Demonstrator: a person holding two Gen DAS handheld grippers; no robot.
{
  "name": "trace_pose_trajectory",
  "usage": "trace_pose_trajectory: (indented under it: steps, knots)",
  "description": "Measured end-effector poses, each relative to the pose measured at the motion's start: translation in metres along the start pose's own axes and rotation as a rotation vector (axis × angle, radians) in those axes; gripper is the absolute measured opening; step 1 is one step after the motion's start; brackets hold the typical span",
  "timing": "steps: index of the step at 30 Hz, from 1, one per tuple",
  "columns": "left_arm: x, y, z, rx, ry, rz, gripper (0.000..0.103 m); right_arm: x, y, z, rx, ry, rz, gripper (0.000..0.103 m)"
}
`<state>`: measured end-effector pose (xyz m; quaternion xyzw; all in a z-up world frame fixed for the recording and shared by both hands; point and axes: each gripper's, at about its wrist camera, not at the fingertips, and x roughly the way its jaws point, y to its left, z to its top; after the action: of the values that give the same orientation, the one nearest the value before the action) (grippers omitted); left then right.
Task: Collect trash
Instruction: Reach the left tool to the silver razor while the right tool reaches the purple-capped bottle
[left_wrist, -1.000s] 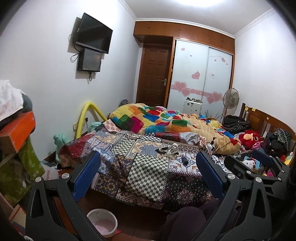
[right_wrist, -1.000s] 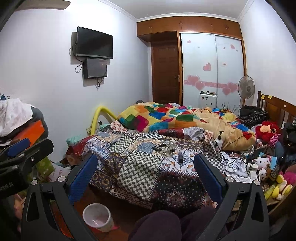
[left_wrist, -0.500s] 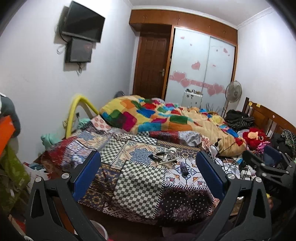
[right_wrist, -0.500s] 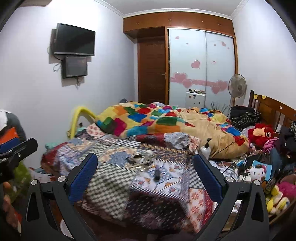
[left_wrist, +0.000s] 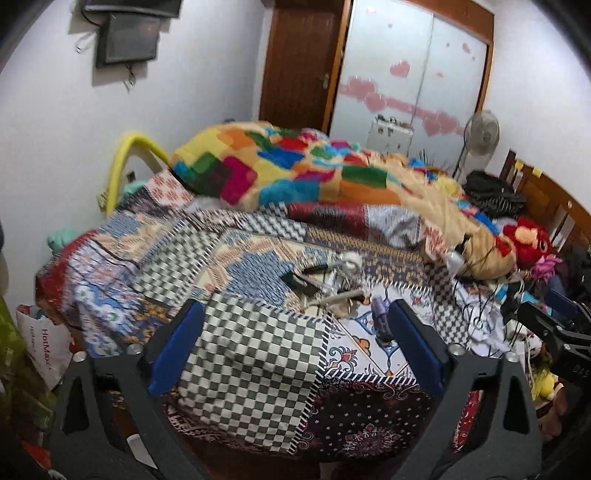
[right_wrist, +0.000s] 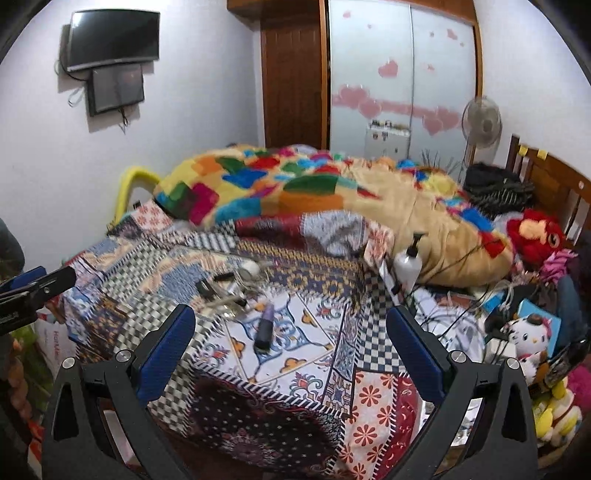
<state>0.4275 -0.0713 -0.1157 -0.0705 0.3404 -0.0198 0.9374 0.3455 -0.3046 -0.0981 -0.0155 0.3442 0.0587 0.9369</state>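
I'm on approach: left gripper (left_wrist: 291, 349) and right gripper (right_wrist: 291, 347), jaws wide and empty, face the patchwork-quilted bed (right_wrist: 288, 373); next, reaching the scattered litter pile (right_wrist: 231, 286).

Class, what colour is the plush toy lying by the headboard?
Red, with a yellow-orange face: the plush toy shows best in the right wrist view.

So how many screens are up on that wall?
2, both on the left wall: a larger flat TV mounted high, and a smaller dark screen directly below it, touching its lower edge. No others show.
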Motion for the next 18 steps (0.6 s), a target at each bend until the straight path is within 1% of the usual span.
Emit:
trace_pose_trajectory:
  steps: [2, 4, 6, 7, 9, 10, 12, 13, 15, 16, 18]
  knots:
    - [0.019, -0.004, -0.002, 0.008, 0.030, -0.010, 0.089, 0.018, -0.006, -0.001, 0.012, 0.041, 0.022, 0.099]
    - [0.046, -0.008, -0.005, 0.023, 0.063, -0.025, 0.085, 0.038, -0.009, -0.004, 0.019, 0.086, 0.043, 0.092]
    - [0.066, -0.012, -0.006, 0.042, 0.087, -0.032, 0.078, 0.059, -0.010, -0.006, 0.017, 0.128, 0.067, 0.079]
    - [0.078, -0.014, -0.007, 0.052, 0.102, -0.034, 0.075, 0.070, -0.010, -0.007, 0.016, 0.151, 0.081, 0.076]
    - [0.100, -0.015, -0.010, 0.070, 0.129, -0.035, 0.065, 0.087, -0.008, -0.011, 0.023, 0.182, 0.104, 0.070]
    - [0.114, -0.015, -0.011, 0.081, 0.146, -0.035, 0.062, 0.098, -0.007, -0.013, 0.028, 0.199, 0.118, 0.068]
    - [0.135, -0.011, -0.014, 0.083, 0.177, -0.045, 0.048, 0.113, -0.005, -0.016, 0.030, 0.230, 0.138, 0.057]
    - [0.143, -0.009, -0.015, 0.081, 0.190, -0.050, 0.044, 0.123, -0.003, -0.018, 0.032, 0.248, 0.147, 0.055]
    - [0.165, -0.005, -0.018, 0.067, 0.226, -0.062, 0.033, 0.138, 0.000, -0.021, 0.031, 0.271, 0.159, 0.047]
    - [0.175, -0.002, -0.019, 0.059, 0.240, -0.070, 0.032, 0.145, 0.002, -0.022, 0.029, 0.282, 0.166, 0.044]
    - [0.190, 0.000, -0.022, 0.048, 0.258, -0.093, 0.024, 0.158, 0.005, -0.024, 0.024, 0.296, 0.174, 0.042]
